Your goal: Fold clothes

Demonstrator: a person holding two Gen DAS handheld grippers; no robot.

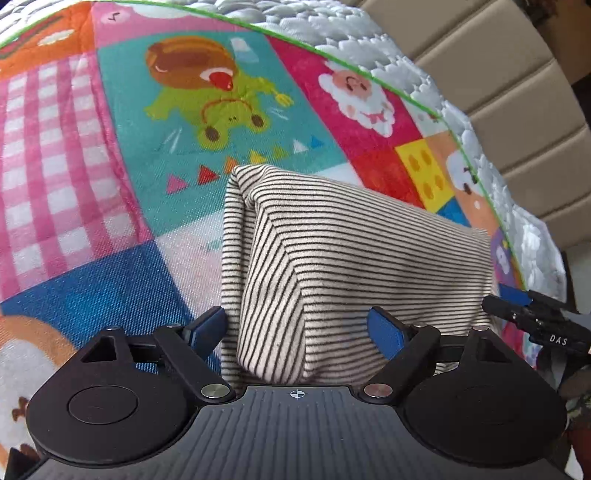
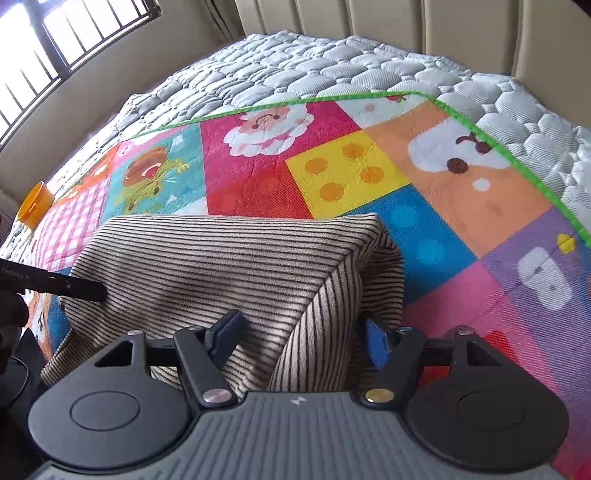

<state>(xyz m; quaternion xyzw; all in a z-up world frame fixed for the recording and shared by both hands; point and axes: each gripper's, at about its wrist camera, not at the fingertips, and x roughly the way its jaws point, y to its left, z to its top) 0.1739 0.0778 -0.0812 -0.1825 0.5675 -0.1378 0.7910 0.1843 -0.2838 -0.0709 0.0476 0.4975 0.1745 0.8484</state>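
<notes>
Both grippers, left [image 1: 297, 328] and right [image 2: 301, 332], stood with jaws spread wide around a raised fold of the striped garment [image 1: 351, 258], which draped over the colourful blanket [image 2: 369, 166] on the bed.

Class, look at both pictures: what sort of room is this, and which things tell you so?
Most likely a bedroom. A quilted mattress lies against a padded headboard, with a cartoon blanket spread over it and a barred window beside it.

Home bedroom: quilted mattress [image 2: 332, 70], padded headboard [image 2: 443, 26], cartoon blanket [image 2: 332, 166], barred window [image 2: 55, 37]
</notes>
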